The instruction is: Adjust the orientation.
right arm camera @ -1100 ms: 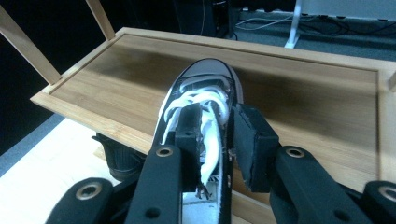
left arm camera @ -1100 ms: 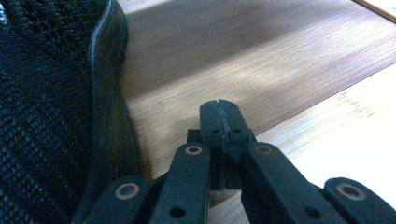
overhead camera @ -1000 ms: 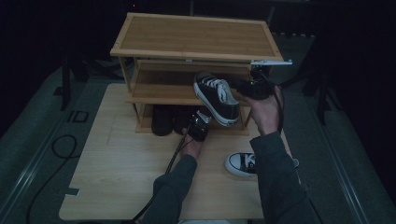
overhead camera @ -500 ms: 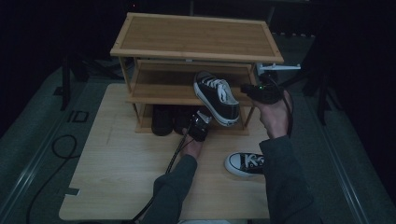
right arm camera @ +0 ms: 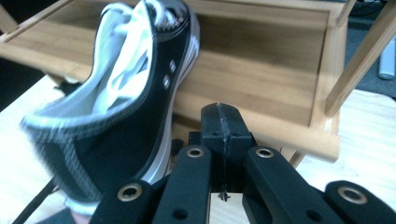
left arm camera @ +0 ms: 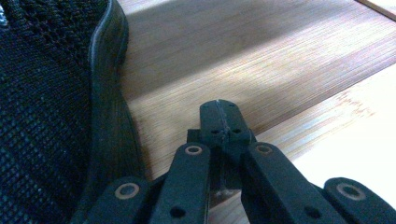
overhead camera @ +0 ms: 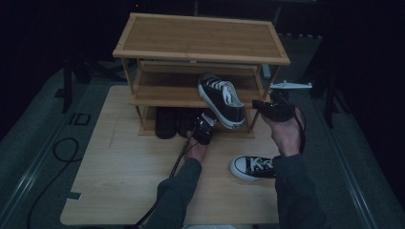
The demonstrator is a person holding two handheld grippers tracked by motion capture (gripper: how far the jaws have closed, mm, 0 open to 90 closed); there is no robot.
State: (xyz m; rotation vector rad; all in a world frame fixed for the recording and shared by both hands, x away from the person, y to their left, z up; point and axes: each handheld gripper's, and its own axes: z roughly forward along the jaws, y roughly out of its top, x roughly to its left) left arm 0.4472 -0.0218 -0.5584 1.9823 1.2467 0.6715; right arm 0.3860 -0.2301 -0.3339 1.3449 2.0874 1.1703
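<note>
On the light wooden worktop (overhead camera: pixel 119 181) stands a three-tier bamboo shoe rack (overhead camera: pixel 200 36). The left claw (overhead camera: pixel 204 130) sits low at the front edge of the rack's bottom tier, its jaws pressed together with nothing between them, as the left gripper view shows (left arm camera: pixel 219 119). Just to the left of this claw in that view lies a black mesh shoe with a dark rubber sole (left arm camera: pixel 42 121), its sole edge running close alongside the jaws; ahead of the claw and to its right the bamboo boards lie bare. In the high view dark shoes (overhead camera: pixel 167 121) sit in the bottom tier, left of the claw.

Above and just right of the left claw, a black canvas sneaker with white laces and a white sole (overhead camera: pixel 222 100) rests tilted on the front edge of the middle shelf (overhead camera: pixel 162 90), its heel hanging out past the edge. Whether it touches the left claw below cannot be told.

The right claw (overhead camera: pixel 260 104) hovers off the rack's right front post, its jaws shut and empty (right arm camera: pixel 220 121). The tilted sneaker (right arm camera: pixel 116 112) is close to its left, apart from the jaws; ahead lies the shelf edge, and open room shows to the right of the post.

Below the right claw, near the person's right wrist, a matching black-and-white sneaker (overhead camera: pixel 252 167) lies on the worktop near its right edge.
</note>
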